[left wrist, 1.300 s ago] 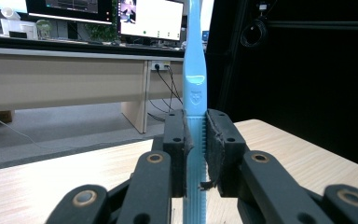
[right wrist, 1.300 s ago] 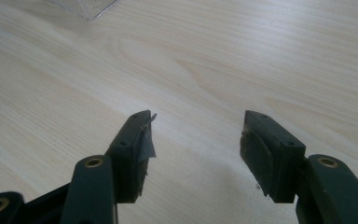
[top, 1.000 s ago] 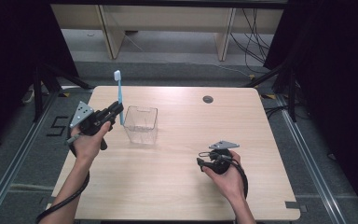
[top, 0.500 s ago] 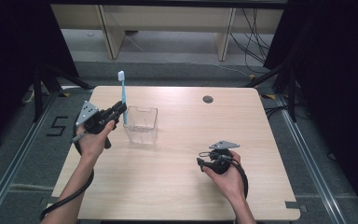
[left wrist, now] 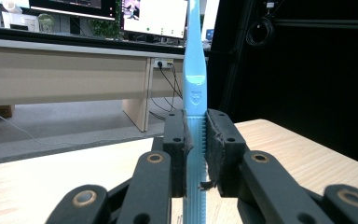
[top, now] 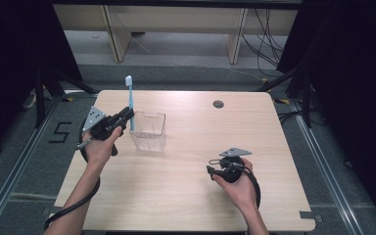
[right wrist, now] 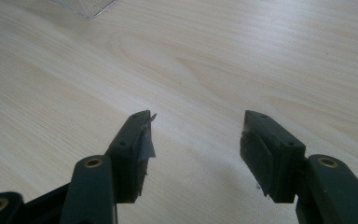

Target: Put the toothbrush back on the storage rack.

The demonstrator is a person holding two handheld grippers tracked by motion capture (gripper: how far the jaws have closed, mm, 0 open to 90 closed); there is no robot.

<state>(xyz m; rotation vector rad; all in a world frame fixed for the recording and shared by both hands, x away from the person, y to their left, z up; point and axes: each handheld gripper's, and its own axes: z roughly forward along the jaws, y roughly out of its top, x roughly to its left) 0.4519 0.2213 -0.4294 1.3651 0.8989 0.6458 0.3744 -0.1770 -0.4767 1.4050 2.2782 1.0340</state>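
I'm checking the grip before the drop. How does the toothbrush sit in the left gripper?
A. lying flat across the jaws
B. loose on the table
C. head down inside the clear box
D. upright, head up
D: the toothbrush stands upright, head on top, clamped in the left gripper.

The toothbrush (top: 130, 100) is showing light blue along its handle, with white bristles at the top. The left gripper (top: 125, 116) and the right gripper (top: 210, 169) are showing black, each carrying a grey plate. The box (top: 148, 131) is showing clear and colourless. The tabletop (top: 186, 196) is showing pale wood with fine grain lines. The floor (top: 24, 152) is looking grey.
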